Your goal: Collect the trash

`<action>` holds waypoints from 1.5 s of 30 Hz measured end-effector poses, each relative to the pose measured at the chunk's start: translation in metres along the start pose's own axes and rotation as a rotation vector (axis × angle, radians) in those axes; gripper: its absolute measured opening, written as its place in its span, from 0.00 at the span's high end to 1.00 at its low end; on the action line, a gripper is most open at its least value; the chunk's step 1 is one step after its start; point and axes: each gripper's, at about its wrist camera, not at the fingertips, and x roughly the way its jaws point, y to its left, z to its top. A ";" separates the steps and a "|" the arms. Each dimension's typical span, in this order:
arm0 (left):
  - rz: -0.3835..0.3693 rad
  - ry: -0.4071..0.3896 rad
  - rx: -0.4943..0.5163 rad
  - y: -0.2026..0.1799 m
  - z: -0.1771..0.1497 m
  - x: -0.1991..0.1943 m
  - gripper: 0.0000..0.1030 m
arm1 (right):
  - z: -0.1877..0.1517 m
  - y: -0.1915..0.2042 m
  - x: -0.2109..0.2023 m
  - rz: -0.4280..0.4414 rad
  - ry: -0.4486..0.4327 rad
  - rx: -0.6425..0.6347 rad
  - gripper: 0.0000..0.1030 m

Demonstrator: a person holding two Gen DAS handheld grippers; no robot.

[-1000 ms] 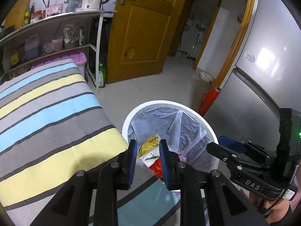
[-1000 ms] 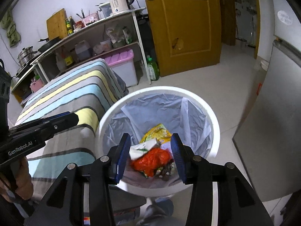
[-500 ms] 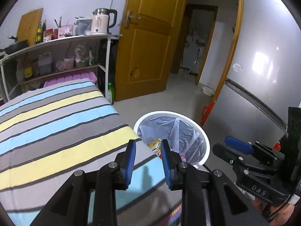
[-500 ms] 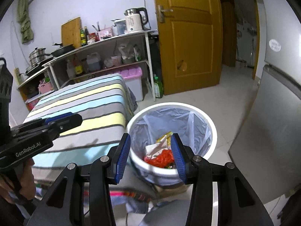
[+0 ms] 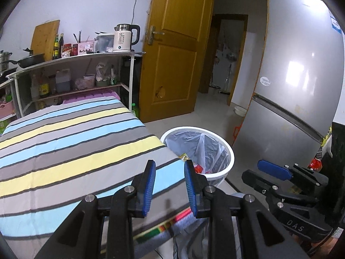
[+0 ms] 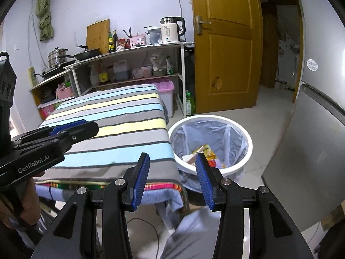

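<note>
Both grippers are empty: left gripper (image 5: 169, 185) has its jaws slightly apart, having just opened a bit, and right gripper (image 6: 173, 179) is gaping wider. Trash (image 6: 202, 154) sits in the white bin (image 6: 248, 149) beside the striped table (image 6: 120, 129).

Cramped home kitchen corner, electric kettle (image 5: 124, 37) and sauce bottles up on the metal shelf (image 6: 138, 47), steel pots (image 6: 57, 57), silver fridge (image 5: 295, 90), yellow wooden door (image 6: 226, 47), lined waste bin (image 6: 245, 149), striped-cloth surface (image 5: 71, 138)
</note>
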 end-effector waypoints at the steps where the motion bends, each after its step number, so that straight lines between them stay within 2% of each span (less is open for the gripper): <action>1: 0.003 0.000 0.002 -0.001 -0.002 -0.002 0.74 | -0.002 0.001 -0.002 0.002 -0.001 0.002 0.56; 7: 0.011 0.010 0.002 -0.002 -0.011 -0.009 0.74 | -0.009 0.001 -0.010 0.003 -0.005 0.004 0.56; 45: 0.005 0.014 0.015 -0.006 -0.016 -0.006 0.74 | -0.013 0.000 -0.009 -0.001 -0.004 0.004 0.56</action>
